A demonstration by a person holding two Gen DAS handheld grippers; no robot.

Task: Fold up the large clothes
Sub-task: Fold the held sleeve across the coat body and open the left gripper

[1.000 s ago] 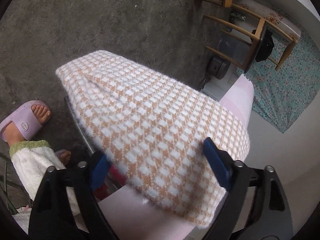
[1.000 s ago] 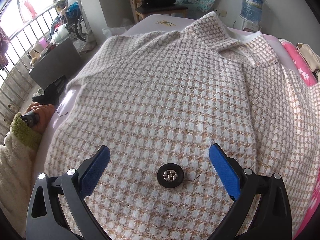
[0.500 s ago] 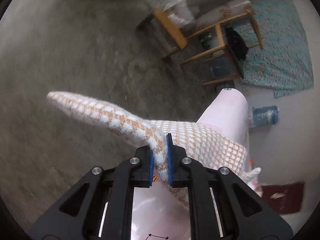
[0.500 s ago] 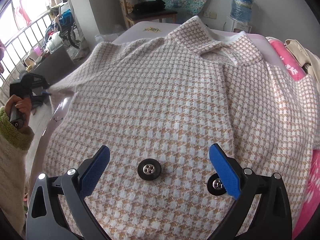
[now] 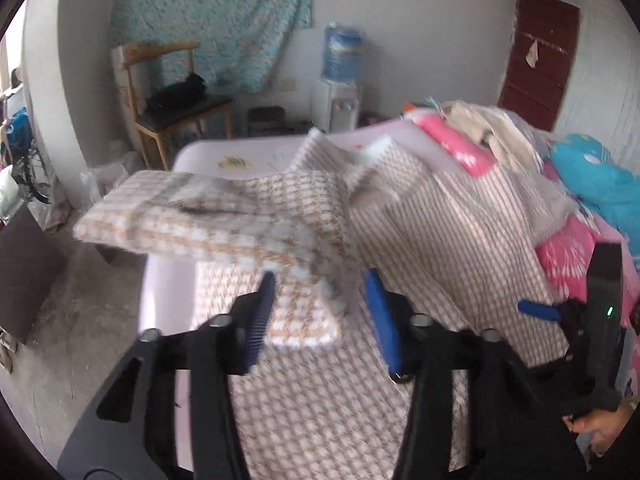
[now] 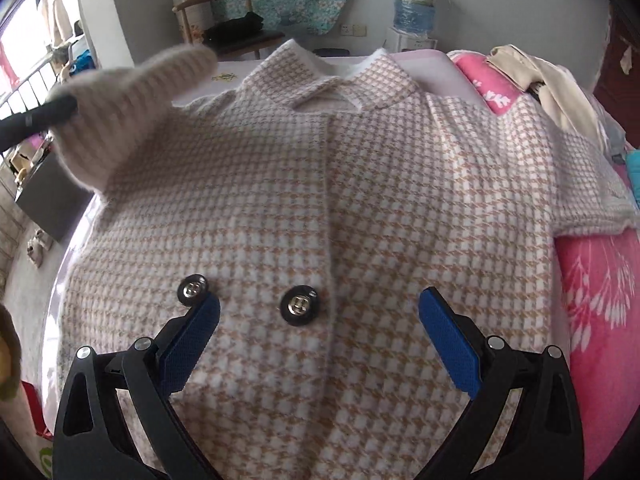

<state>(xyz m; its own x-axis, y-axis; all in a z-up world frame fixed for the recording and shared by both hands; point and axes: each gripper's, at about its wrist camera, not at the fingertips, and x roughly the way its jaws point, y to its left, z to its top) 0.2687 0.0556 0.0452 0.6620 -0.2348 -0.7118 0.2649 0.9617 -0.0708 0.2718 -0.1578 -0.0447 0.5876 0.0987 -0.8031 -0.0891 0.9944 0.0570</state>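
I have the houndstooth coat spread front-up on the pale pink bed, collar toward the far end and two dark buttons low on its front, just ahead of my right gripper. That gripper hovers above the coat's lower front with its jaws spread wide and nothing between them; its left blue pad sits just beside the outer button.

My left gripper is over the left side of the bed, pointing toward the collar. The coat's left sleeve is up off the bed in front of it, stretched out sideways with the cuff end hanging past the mattress edge. The jaws are parted, and the sleeve's fuzzy lower edge dips into the gap between the blue pads. This view is smeared with motion, so I cannot tell whether either pad actually touches the cloth. From the right wrist view the same sleeve shows raised at upper left, blurred.

The coat's right sleeve lies flat, draped over a pink floral blanket along the bed's right side. Beyond the bed stand a wooden chair and a water dispenser against the wall.
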